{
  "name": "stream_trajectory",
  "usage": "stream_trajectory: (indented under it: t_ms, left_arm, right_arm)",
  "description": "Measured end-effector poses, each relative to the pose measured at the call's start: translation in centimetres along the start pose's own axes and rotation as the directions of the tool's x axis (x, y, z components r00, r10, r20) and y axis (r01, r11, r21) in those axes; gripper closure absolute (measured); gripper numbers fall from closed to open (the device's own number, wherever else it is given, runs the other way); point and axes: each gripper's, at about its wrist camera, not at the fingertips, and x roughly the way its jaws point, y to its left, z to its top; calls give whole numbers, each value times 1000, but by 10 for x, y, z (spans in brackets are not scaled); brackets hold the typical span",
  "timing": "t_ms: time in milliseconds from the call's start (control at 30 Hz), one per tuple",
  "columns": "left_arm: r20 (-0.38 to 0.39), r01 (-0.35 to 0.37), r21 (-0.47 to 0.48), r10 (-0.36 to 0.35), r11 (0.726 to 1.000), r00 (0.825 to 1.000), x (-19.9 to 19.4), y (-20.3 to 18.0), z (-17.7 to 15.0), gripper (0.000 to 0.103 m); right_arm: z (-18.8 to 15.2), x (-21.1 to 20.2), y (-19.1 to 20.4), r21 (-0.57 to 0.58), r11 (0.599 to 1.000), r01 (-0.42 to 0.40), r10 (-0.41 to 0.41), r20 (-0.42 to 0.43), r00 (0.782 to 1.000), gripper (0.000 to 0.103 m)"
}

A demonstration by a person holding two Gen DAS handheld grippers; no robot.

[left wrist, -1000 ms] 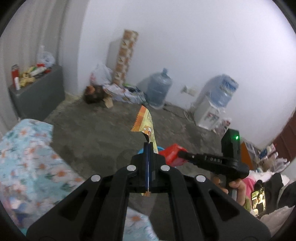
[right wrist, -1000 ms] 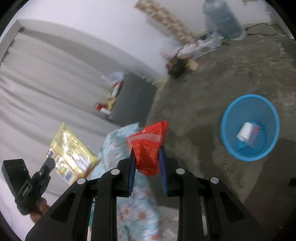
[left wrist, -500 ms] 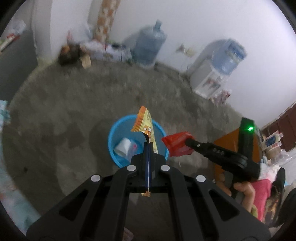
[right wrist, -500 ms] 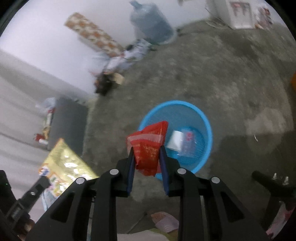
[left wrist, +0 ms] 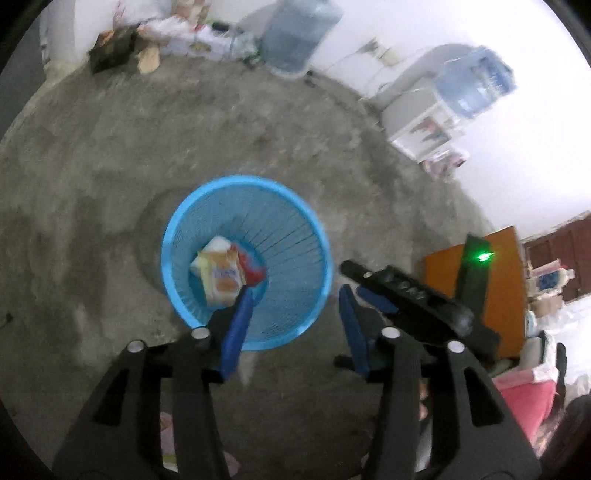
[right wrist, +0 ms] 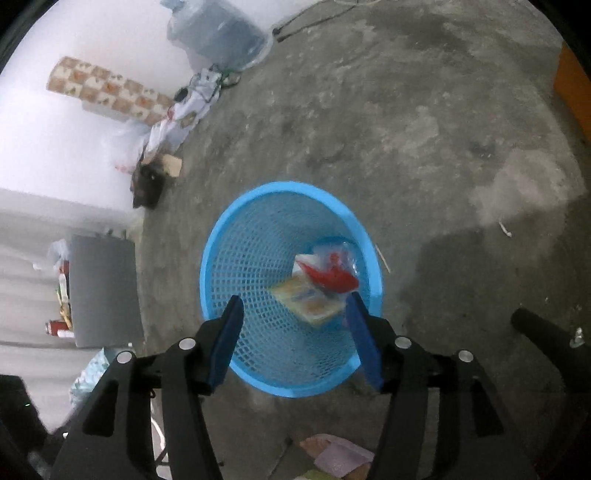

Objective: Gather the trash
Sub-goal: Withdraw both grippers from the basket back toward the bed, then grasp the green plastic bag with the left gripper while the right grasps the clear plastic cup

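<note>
A blue mesh basket (left wrist: 314, 236) (right wrist: 221, 266) stands on the concrete floor below both grippers. In it lie a yellow snack wrapper (left wrist: 221, 277) (right wrist: 310, 299), a red wrapper (left wrist: 251, 267) (right wrist: 332, 277) and a white piece (left wrist: 218, 245). My left gripper (left wrist: 295, 295) hangs over the basket's right rim, its jaws opening with nothing between them. My right gripper (right wrist: 293, 306) hovers over the basket, its jaws opening too, and the wrappers lie far below them. In the left wrist view the right gripper (left wrist: 349, 284) shows at the right, held by a hand.
Two water bottles (left wrist: 299, 33) (left wrist: 476, 81), a white dispenser (left wrist: 417, 118) and a pile of bags (left wrist: 192, 33) line the far wall. An orange board (left wrist: 443, 280) stands right of the basket. A grey cabinet (right wrist: 103, 291) sits left. Paper scraps (right wrist: 340, 454) lie near my feet.
Both grippers dropped toward the basket and opened. The yellow wrapper left the left gripper and the red wrapper left the right one; both now lie in the basket.
</note>
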Motion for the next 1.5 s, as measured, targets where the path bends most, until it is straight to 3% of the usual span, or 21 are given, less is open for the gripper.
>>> stream_trajectory:
  t_ms: [200,333,467,567,700,867,900,933,1000,1067,1133,1200,1233,1333,1400,1500]
  left_arm:
    - [132,-7,36,2,999,991,-80,-24,1,43]
    - [254,-21,25,14,999,967,-155,-31,-15,36]
    - [370,-69,-9,67,998,926,-237,-29,-52,27]
    - [439,-87,-62,105,994,892,-289,-20,-85,21]
    - [502,-139,-129,186,982,845,-344,-10,-138,20]
    - [589,-187,-252,304,949,749,-409,6,-218,20]
    - [605,-197,-296,343,935,719,-424,12,-239,20]
    - [612,-208,-321,370,924,699,-433,16,-255,20]
    - [630,-242,-382,443,892,638,-457,22,-291,20]
    - [631,-276,-431,506,859,588,-476,27,-318,20]
    - [630,-312,-485,574,817,524,-495,31,-349,19]
    - [627,-330,-523,617,786,476,-509,35,-368,18]
    - [627,-340,-544,641,767,443,-517,38,-380,17]
    - [609,-362,-596,697,717,378,-530,47,-405,17]
    - [605,-356,-614,710,704,361,-534,59,-416,17]
    - [598,-321,-641,716,697,361,-535,72,-424,17]
  right_arm:
    - [-13,-33,34,-50,998,-50,53,60,997,46]
    - [-33,-69,83,-166,981,-99,117,102,988,40]
    - [-63,-109,136,-332,936,-121,177,144,974,28]
    - [-97,-141,183,-487,865,-121,221,153,963,21]
    - [-136,-170,226,-610,780,-139,274,134,952,13]
    - [-196,-190,267,-761,641,-94,279,117,953,6]
    - [-206,-192,271,-784,617,-69,269,128,955,6]
    - [-219,-195,277,-815,578,-33,261,147,954,6]
    - [-242,-200,287,-867,498,20,265,174,948,6]
    - [-263,-205,298,-903,422,80,277,212,937,6]
    - [-277,-210,307,-918,385,92,303,220,927,6]
    - [-288,-217,315,-933,358,40,345,172,923,6]
    - [-292,-222,320,-938,346,-1,370,135,919,6]
    - [-305,-229,333,-937,323,-131,426,20,905,6]
    - [-313,-231,342,-920,309,-242,447,-84,891,6]
    - [-328,-225,360,-856,260,-446,446,-303,842,6]
